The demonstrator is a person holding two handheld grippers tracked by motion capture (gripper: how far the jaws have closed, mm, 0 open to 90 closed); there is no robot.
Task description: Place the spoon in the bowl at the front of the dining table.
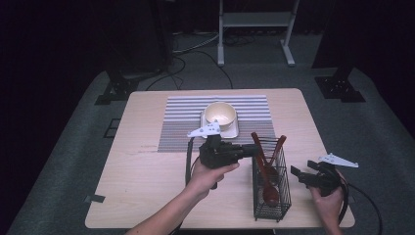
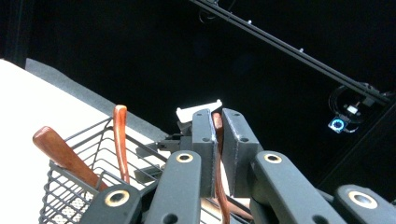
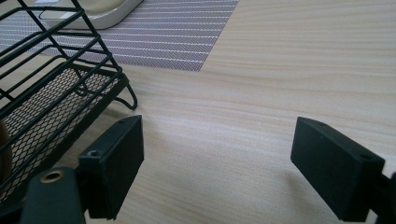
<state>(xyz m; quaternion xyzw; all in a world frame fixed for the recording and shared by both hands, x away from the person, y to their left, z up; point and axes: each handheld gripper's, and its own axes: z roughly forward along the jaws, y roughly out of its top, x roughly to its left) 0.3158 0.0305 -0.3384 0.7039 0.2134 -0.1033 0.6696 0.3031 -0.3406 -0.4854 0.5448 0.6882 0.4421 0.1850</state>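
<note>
A black wire basket (image 1: 279, 198) stands near the table's front right and holds wooden utensils (image 1: 268, 190). My left gripper (image 1: 255, 151) reaches in from the left at the basket's top. In the left gripper view my left gripper (image 2: 217, 116) is shut on a thin wooden utensil handle (image 2: 217, 125); two more wooden handles (image 2: 120, 135) stick out of the basket (image 2: 65, 191). My right gripper (image 1: 296, 174) rests low on the table just right of the basket. It stands open with nothing between its fingers, as the right gripper view shows (image 3: 217, 163), with the basket (image 3: 56, 93) to its left.
A cream bowl (image 1: 220, 113) sits on a white square plate (image 1: 235, 131) on a striped placemat (image 1: 181, 122) at the table's far middle. The table's right edge (image 1: 318, 142) and front edge are close to the right hand. Stands and cables lie on the floor beyond.
</note>
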